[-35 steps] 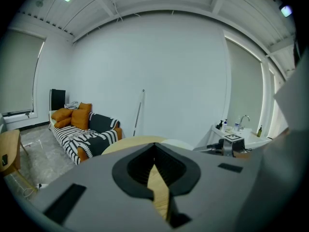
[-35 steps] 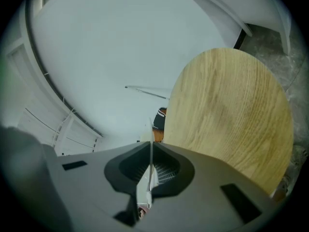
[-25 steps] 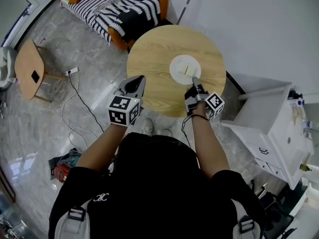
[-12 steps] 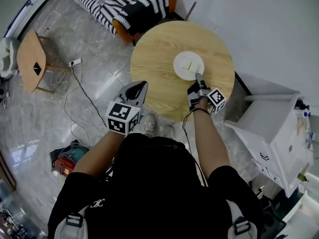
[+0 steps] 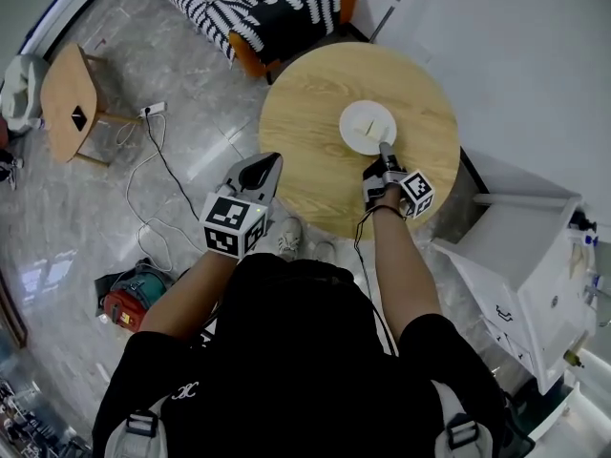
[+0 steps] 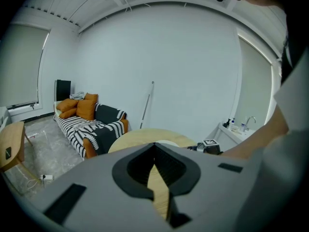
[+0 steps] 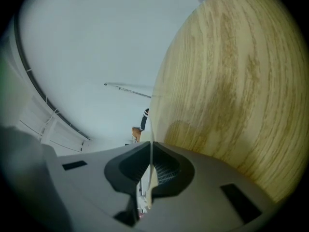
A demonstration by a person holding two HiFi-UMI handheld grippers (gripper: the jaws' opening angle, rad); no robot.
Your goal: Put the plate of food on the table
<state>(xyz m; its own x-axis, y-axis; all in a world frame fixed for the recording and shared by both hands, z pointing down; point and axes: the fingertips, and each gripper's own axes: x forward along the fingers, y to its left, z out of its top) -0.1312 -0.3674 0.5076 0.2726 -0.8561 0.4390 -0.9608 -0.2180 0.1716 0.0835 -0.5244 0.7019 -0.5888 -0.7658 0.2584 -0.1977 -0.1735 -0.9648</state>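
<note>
Over the last second very little has shifted. My right tool [image 5: 384, 149] has stayed at the near rim of the round white plate [image 5: 363, 120], and my left tool [image 5: 261, 167] has kept its station at the near left edge of the round light-wood desk [image 5: 305, 132]. Mostly the head camera has swung, so the desk now sits further right in the frame.

The plate lies close to the middle of the desk, with a pale strip of food [image 5: 368, 130] on it. My right arm comes in over the near right edge of the desk. In the right gripper view the jaws are closed on the plate's thin white rim, which runs edge-on between the black pads [image 7: 166, 170], with the wood grain close behind it. I cannot tell whether the gripped side of the plate is down on the wood or raised a little off it.

In the left gripper view the jaws meet at their tips and hold nothing. Only a sliver of the wooden top shows through the gap lower down between them. This tool is well apart from the plate.

A black-and-white striped sofa with orange cushions [image 5: 258, 3] stands beyond the far left edge of the desk. A white cabinet [image 5: 520, 246] stands just off the near right edge.
</note>
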